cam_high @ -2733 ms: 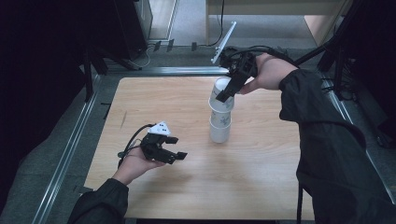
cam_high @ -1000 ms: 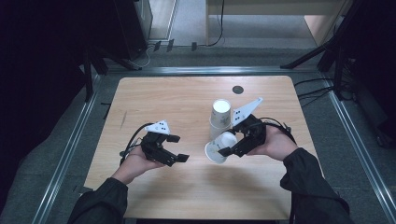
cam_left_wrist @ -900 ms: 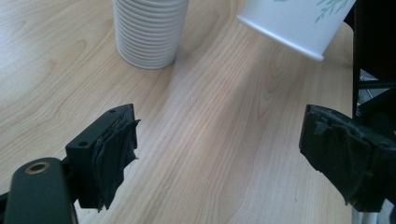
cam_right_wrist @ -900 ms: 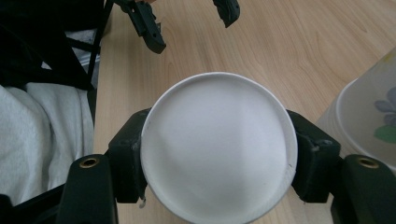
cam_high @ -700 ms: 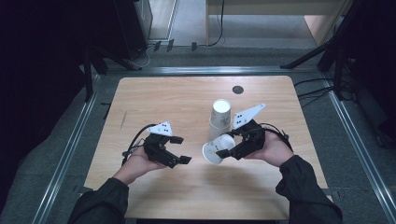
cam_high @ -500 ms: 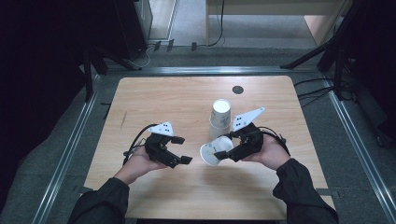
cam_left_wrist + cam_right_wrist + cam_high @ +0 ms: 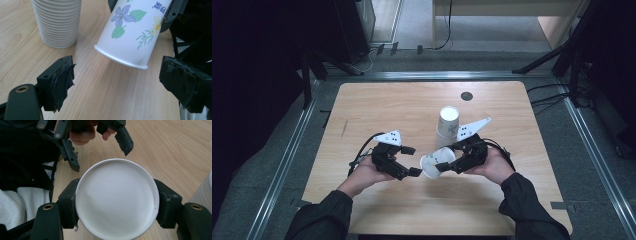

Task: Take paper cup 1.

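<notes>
Right hand-held gripper holds the cup, now lowered from the stack; left hand-held gripper, jaws wide but narrowing, stands ready to receive.

Even overhead light brightens the wooden table, the floor around it sinking into darkness. Shadows stay soft. Up close, the paper cup nearly blows out white, and the near black jaws blur.
</notes>
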Demonstrator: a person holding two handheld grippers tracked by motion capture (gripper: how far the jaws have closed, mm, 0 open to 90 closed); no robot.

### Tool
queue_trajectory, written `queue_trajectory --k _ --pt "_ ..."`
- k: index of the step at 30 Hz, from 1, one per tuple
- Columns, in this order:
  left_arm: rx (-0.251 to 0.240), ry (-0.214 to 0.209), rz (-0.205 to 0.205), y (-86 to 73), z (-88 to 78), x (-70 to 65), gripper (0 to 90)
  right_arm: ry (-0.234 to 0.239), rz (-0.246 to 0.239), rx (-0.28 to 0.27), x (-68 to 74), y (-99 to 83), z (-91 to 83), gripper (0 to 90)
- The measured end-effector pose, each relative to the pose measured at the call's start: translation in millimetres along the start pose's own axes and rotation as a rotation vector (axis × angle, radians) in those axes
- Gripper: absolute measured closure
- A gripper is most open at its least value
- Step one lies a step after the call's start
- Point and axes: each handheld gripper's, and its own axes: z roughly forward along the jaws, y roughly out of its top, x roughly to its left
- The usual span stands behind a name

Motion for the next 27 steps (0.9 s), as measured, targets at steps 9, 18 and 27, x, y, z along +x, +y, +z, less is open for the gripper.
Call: queue_trajectory --k 9,18,27 --pt "-0.013 -0.047 0.007 4.2 6.7 2.9 12.8 0.035 -0.006 -0.015 -0.2 4.7 7.9 33.8" --pt "-0.011 -0.075 0.029 5.4 12.6 0.5 12.8 0.047 -0.015 -0.03 2.7 8.8 9.1 33.8" --pt "-0.001 -0.083 0.044 5.2 18.4 -2.4 13.5 0.052 -0.012 -0.035 3.9 10.1 11.8 33.9"
